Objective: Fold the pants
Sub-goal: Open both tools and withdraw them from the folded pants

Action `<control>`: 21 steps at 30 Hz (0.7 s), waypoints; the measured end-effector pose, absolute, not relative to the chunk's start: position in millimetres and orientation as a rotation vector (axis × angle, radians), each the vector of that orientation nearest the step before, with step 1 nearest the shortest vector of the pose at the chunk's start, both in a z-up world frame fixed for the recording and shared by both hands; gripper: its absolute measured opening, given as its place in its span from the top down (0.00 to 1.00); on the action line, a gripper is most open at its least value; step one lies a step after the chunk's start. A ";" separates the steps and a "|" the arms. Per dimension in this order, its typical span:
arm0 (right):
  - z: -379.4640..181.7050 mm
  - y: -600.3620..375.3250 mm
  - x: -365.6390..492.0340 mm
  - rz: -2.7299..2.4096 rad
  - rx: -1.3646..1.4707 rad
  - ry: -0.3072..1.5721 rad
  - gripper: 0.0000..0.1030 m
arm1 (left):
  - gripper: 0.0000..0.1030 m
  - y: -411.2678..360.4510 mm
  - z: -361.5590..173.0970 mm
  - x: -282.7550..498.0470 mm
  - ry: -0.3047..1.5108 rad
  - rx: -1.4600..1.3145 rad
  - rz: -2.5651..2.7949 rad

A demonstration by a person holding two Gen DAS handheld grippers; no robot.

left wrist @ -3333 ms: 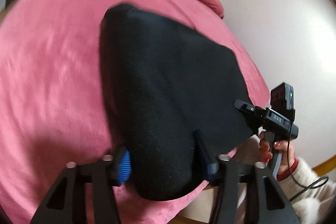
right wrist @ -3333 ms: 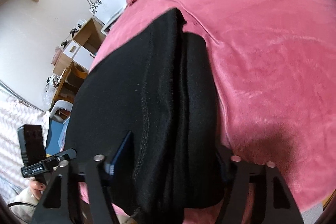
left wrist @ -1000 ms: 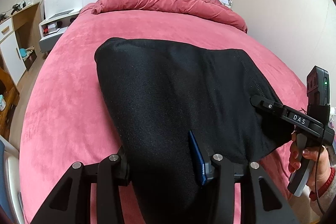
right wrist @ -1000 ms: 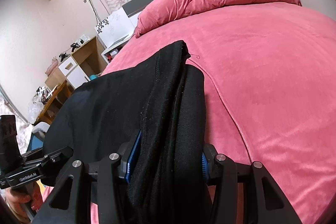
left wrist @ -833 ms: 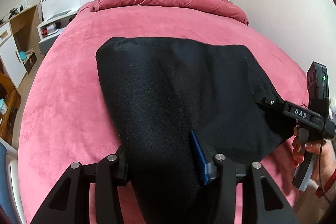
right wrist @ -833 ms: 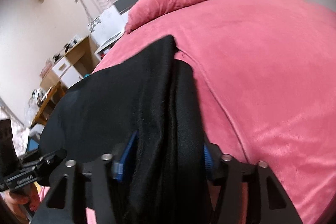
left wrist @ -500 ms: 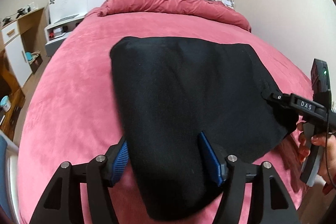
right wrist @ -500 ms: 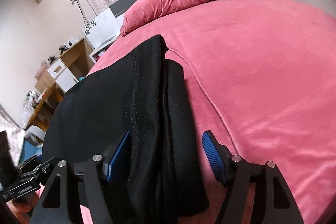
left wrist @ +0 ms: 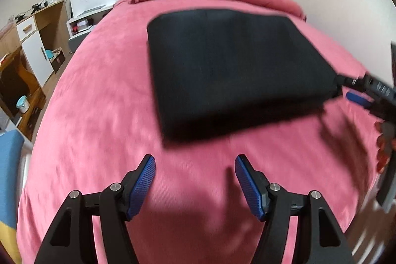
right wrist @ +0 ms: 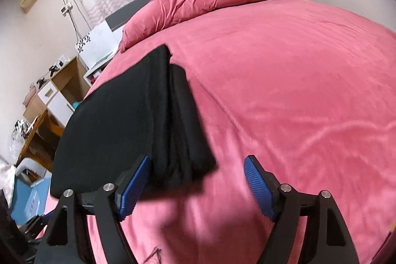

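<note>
Both my left gripper (left wrist: 195, 171) and right gripper (right wrist: 196, 171) have let go and backed off empty, the right's jaws opening further, leaving the soft, limp pants (left wrist: 237, 61) best regripped at a thick folded edge.

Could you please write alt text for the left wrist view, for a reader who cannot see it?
Folded black pants lie flat on a pink bed, released. The left claw hangs open and empty in front of them, above bare bedspread. The right claw shows at the pants' right edge.
</note>
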State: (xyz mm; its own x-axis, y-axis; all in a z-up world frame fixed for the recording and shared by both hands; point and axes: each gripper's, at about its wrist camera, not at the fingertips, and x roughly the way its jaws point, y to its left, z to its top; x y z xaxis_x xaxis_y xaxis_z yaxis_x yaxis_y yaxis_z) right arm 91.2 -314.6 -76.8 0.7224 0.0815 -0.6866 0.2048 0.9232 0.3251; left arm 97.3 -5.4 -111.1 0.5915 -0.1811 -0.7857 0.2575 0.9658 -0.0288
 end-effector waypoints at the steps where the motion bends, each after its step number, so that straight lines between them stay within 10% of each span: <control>1: -77.2 -310.0 85.3 -0.070 0.388 0.773 0.23 | 0.34 -6.2 -112.7 92.3 0.905 0.100 -0.248; 21: -69.2 -224.3 3.5 0.010 0.201 0.776 0.00 | 0.34 0.8 -80.1 18.8 0.807 0.080 -0.058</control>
State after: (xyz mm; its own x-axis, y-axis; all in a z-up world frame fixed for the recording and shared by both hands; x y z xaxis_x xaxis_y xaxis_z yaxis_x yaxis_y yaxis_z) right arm 3.5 -224.3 -69.2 0.7148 0.0828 -0.6944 0.0648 0.9809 0.1836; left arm 18.8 0.8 -80.1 0.6902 -0.0214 -0.7233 0.0823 0.9954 0.0490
